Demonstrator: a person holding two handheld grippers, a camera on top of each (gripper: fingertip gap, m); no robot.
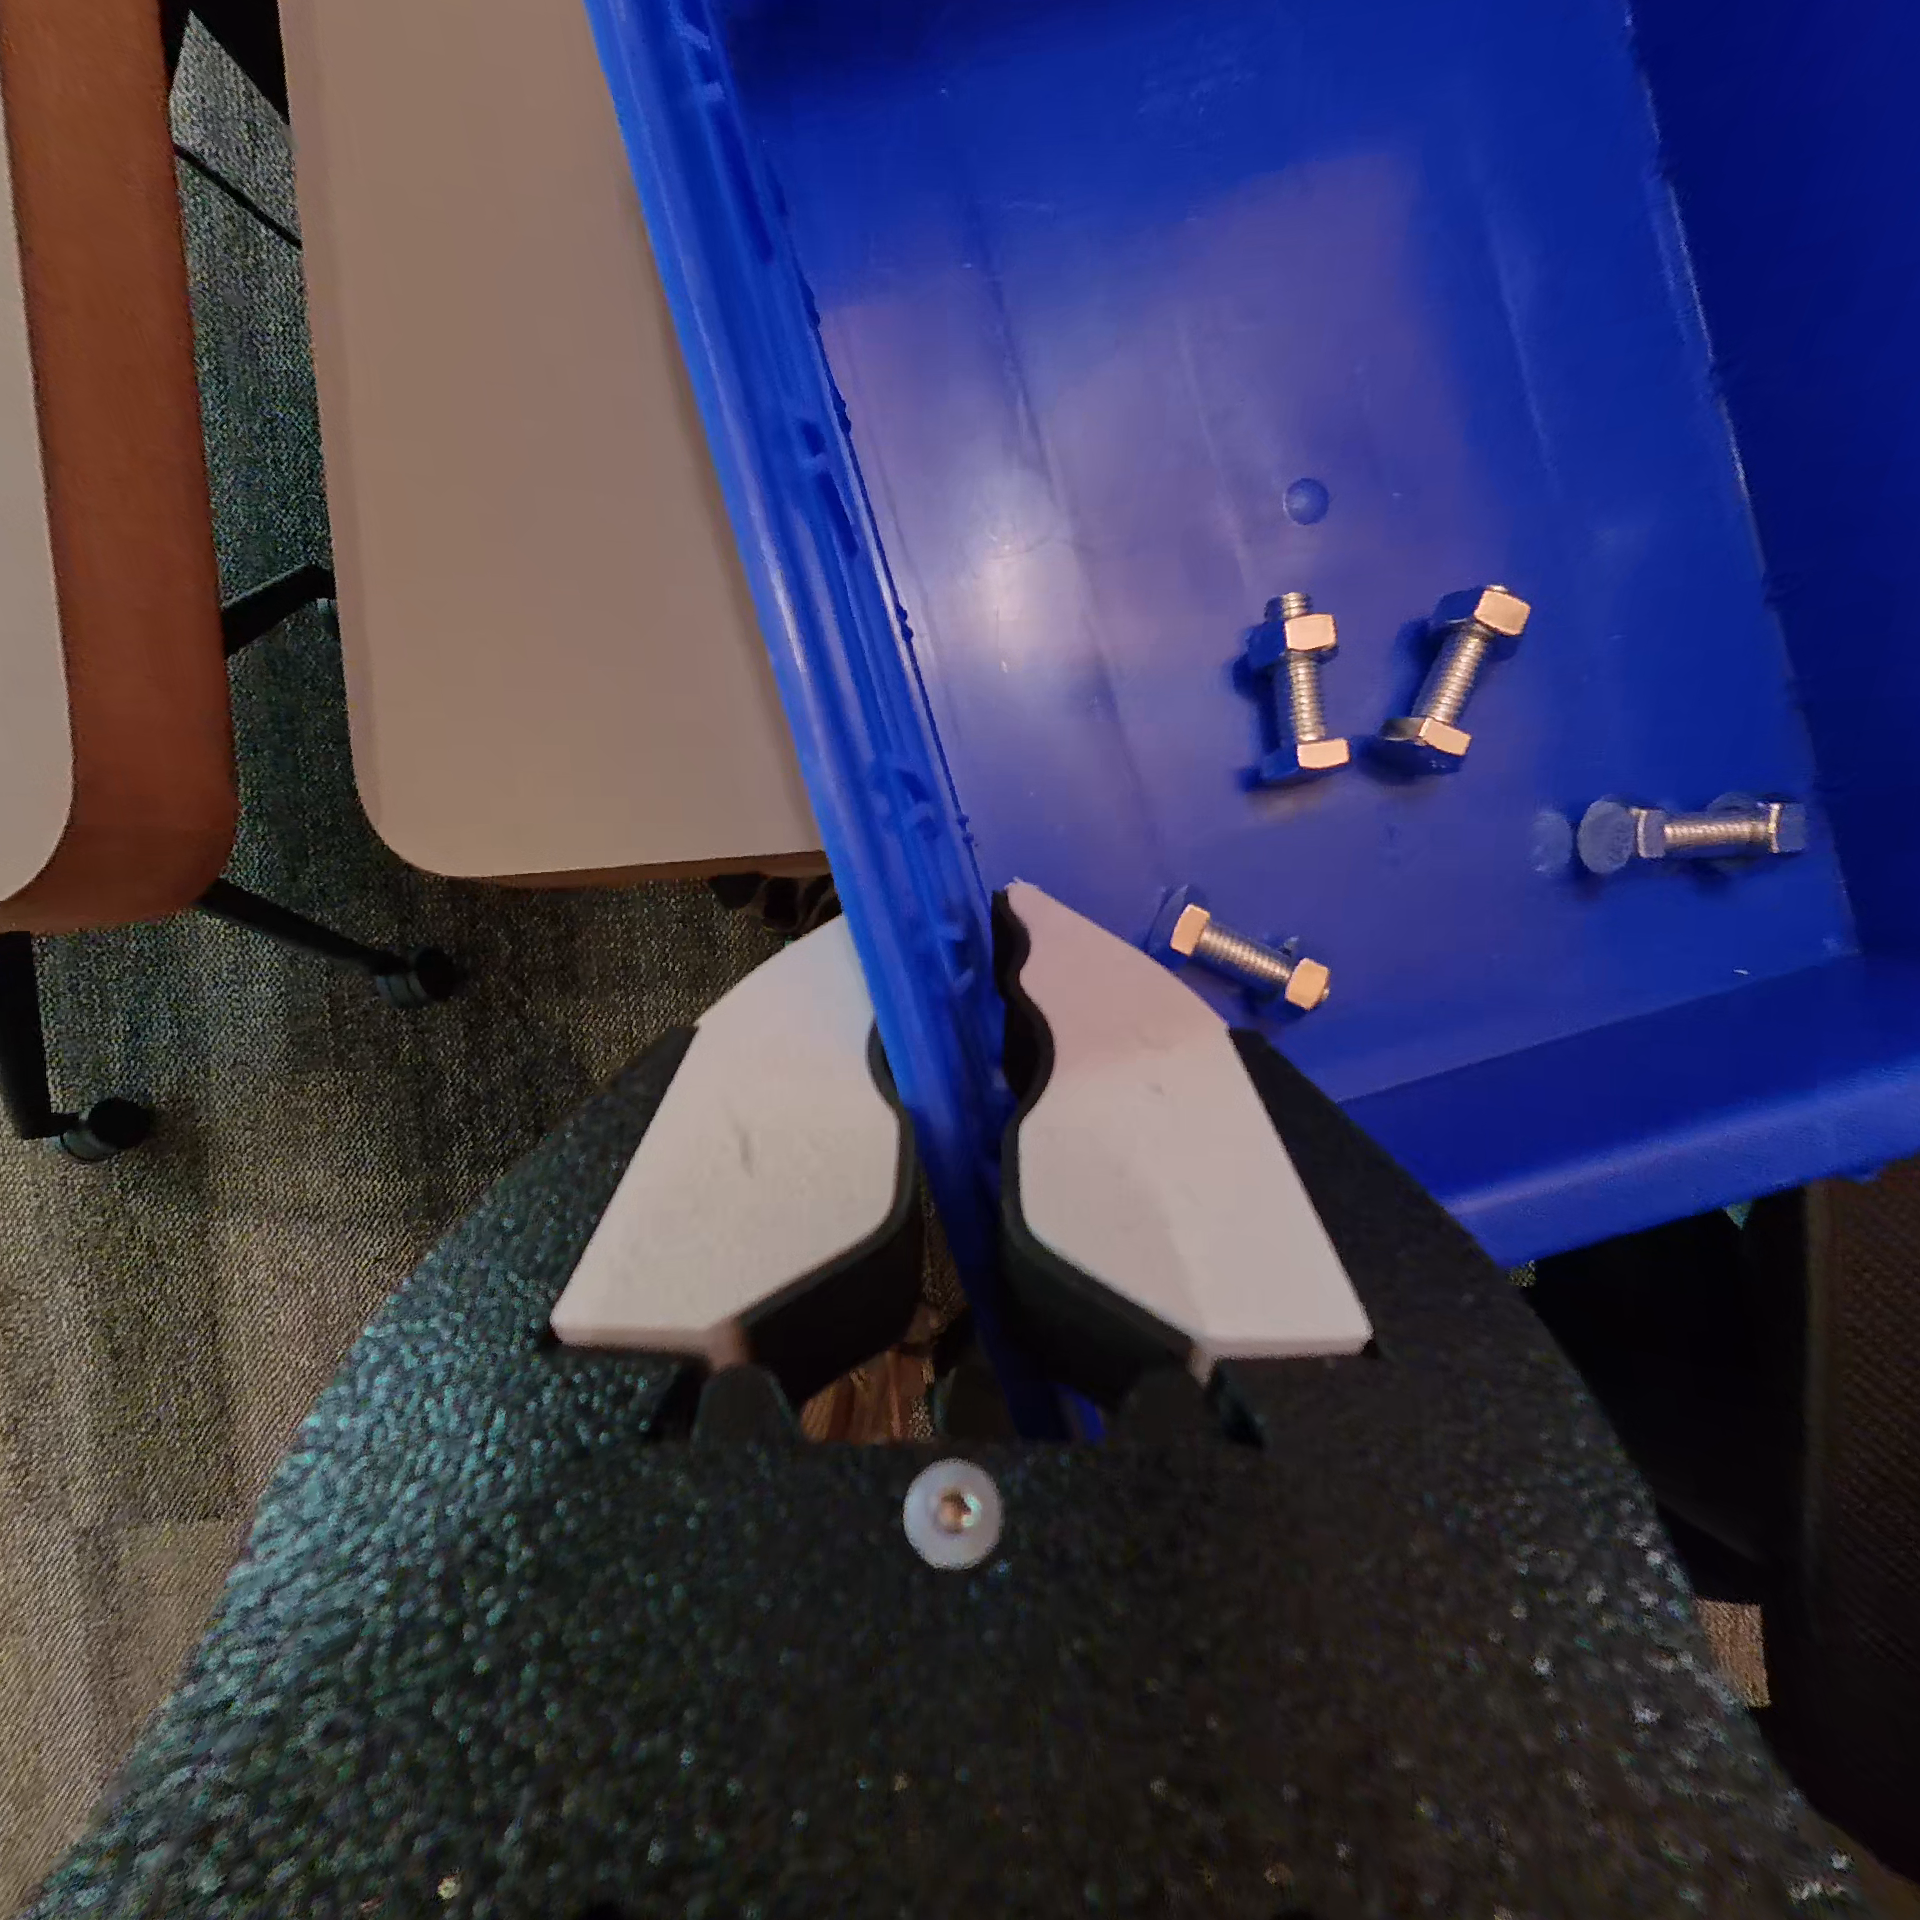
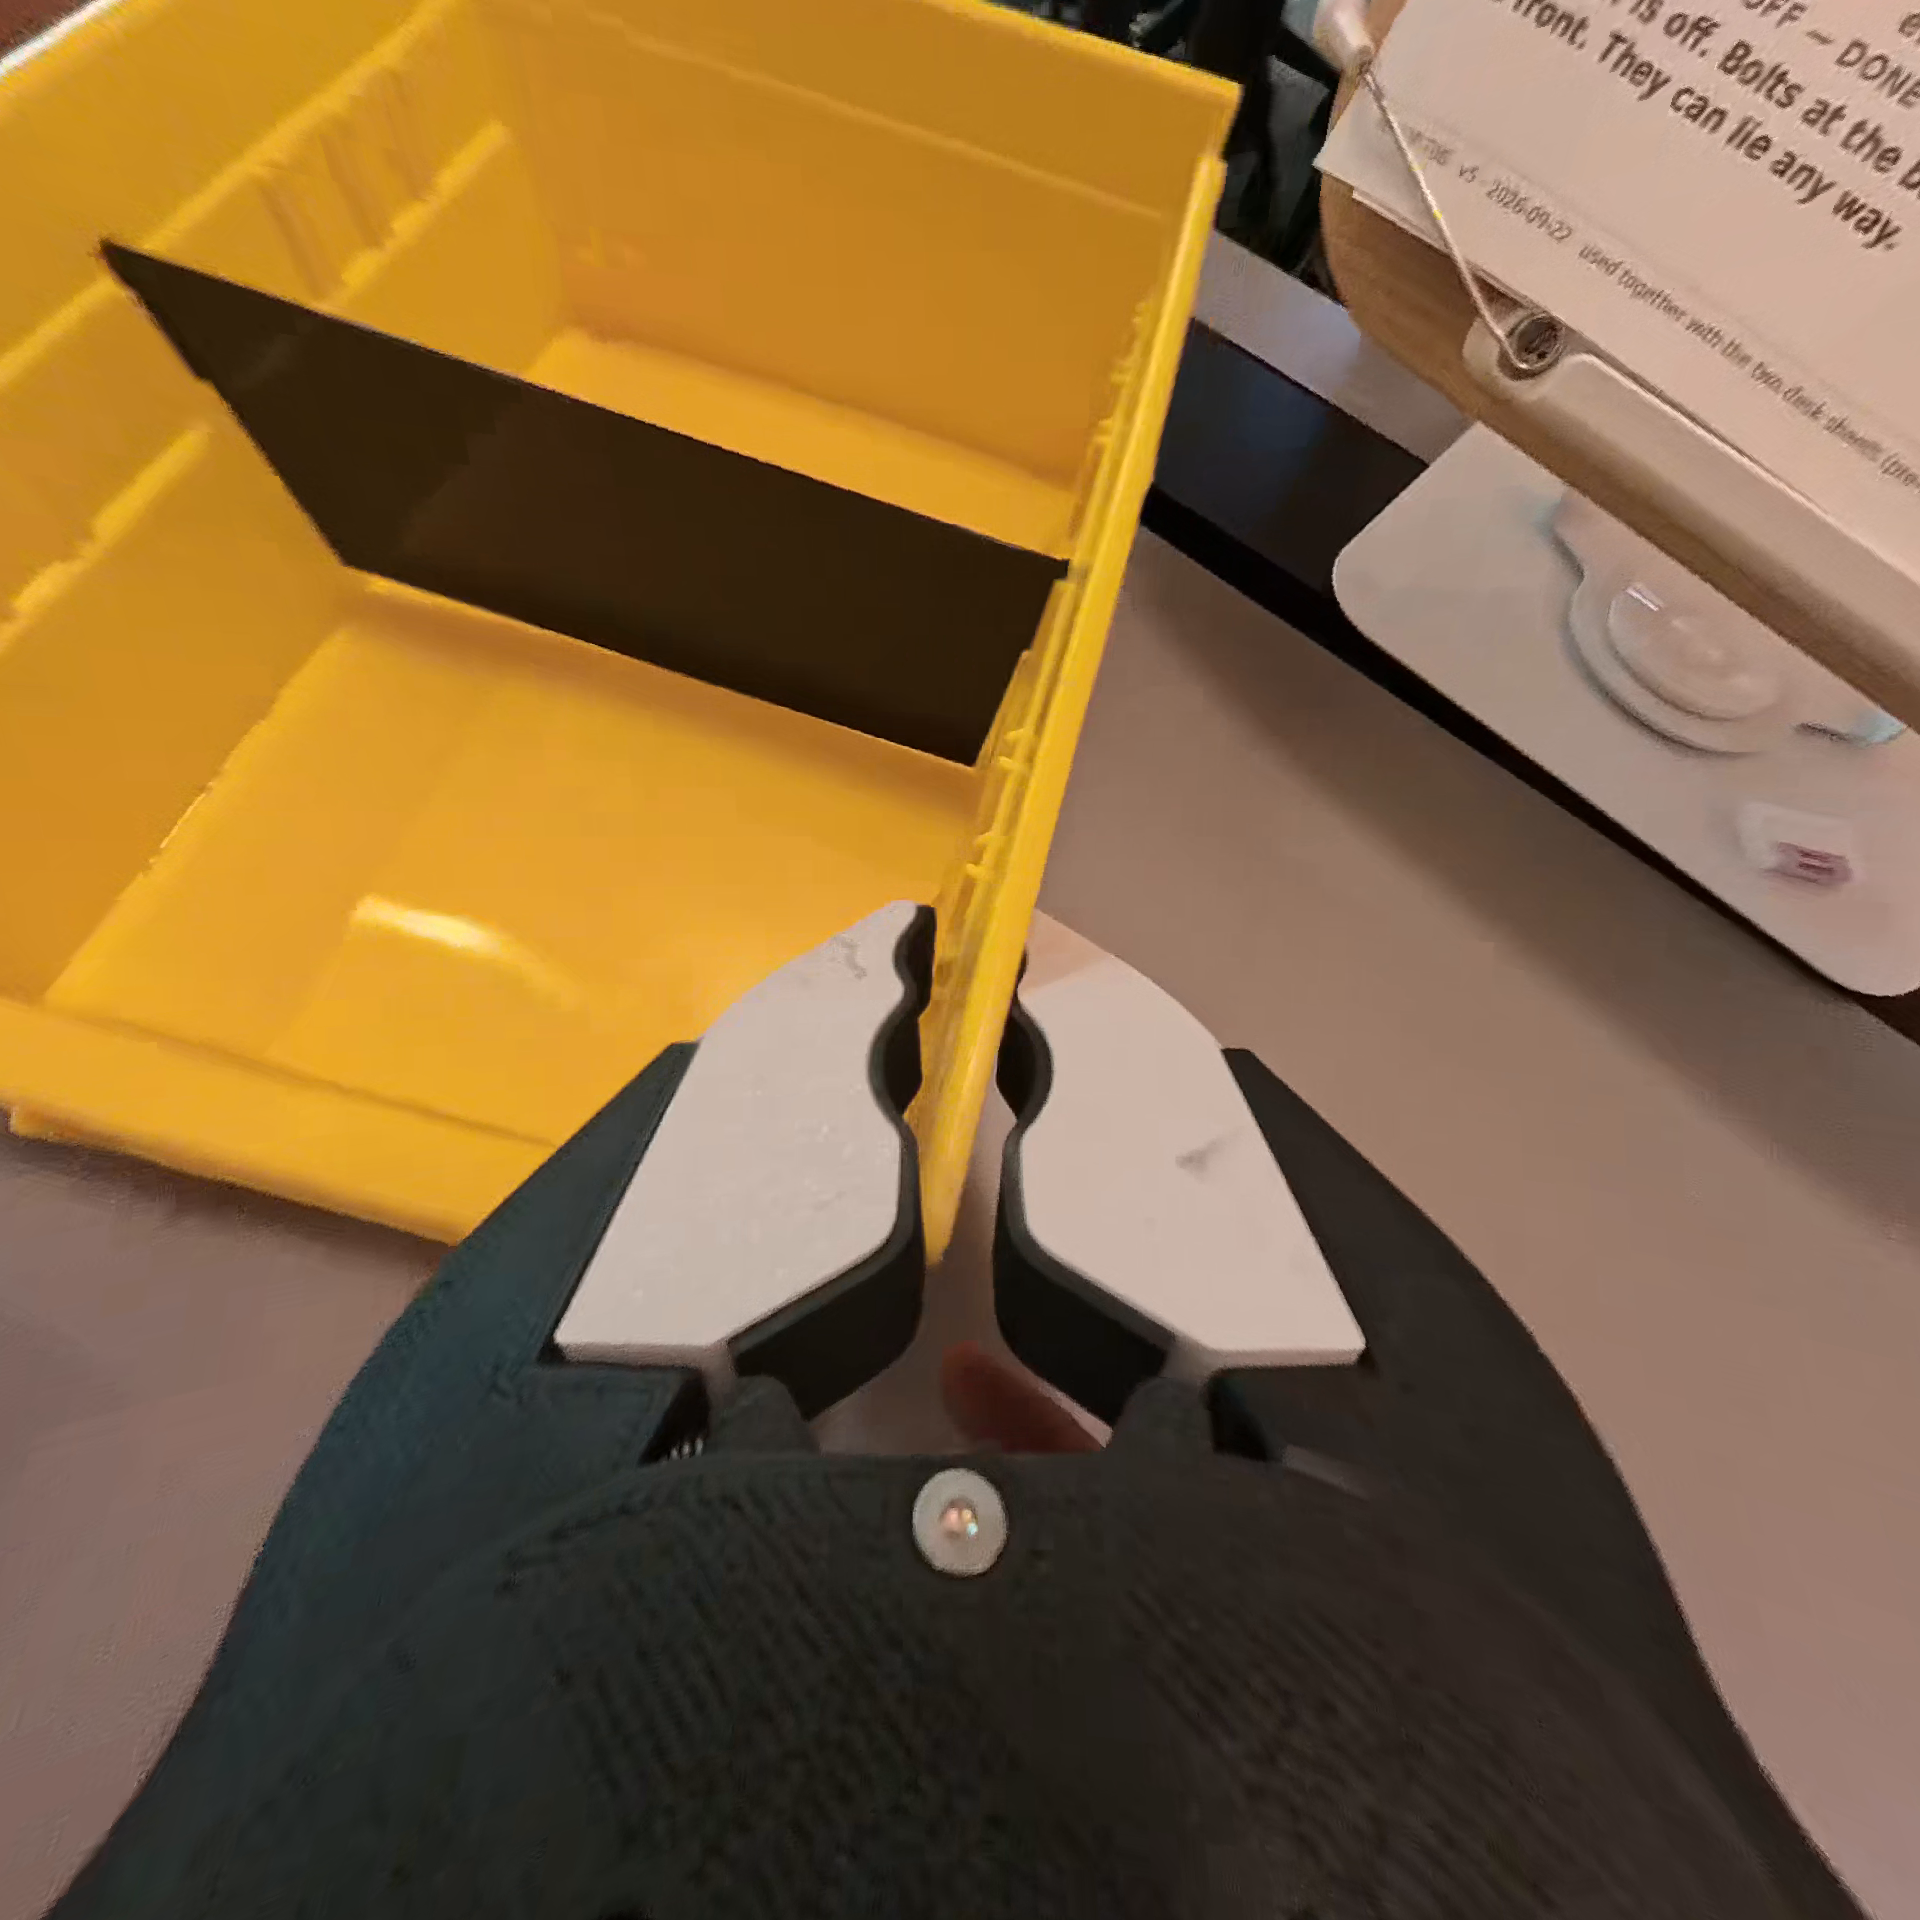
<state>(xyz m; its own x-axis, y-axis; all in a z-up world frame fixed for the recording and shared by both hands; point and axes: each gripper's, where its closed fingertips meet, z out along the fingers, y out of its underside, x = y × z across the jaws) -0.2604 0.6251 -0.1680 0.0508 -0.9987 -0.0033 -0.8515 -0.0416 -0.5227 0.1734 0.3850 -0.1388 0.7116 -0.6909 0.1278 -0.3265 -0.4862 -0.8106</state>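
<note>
In the left wrist view, my left gripper [image 1: 930, 940] is shut on the left side wall of a blue plastic bin [image 1: 883, 727], one finger outside, one inside. The bin is lifted over the floor and tilted. Several steel bolts with nuts [image 1: 1299, 686] lie loose on its bottom near the low front end. In the right wrist view, my right gripper [image 2: 971, 935] is shut on the right side wall of a yellow bin [image 2: 1049, 790]. That bin rests on a grey table and has a black divider [image 2: 644, 520] across its middle. Both its compartments look empty.
Left wrist view: a beige table [image 1: 520, 468], a brown chair seat [image 1: 114, 468] with black wheeled legs, and grey carpet [image 1: 260, 1195] below. Right wrist view: a white device with a round button [image 2: 1662, 665] and a printed sheet on a wooden stand [image 2: 1683, 177] stand at the right. The grippers' ends are close to 50 cm from one another.
</note>
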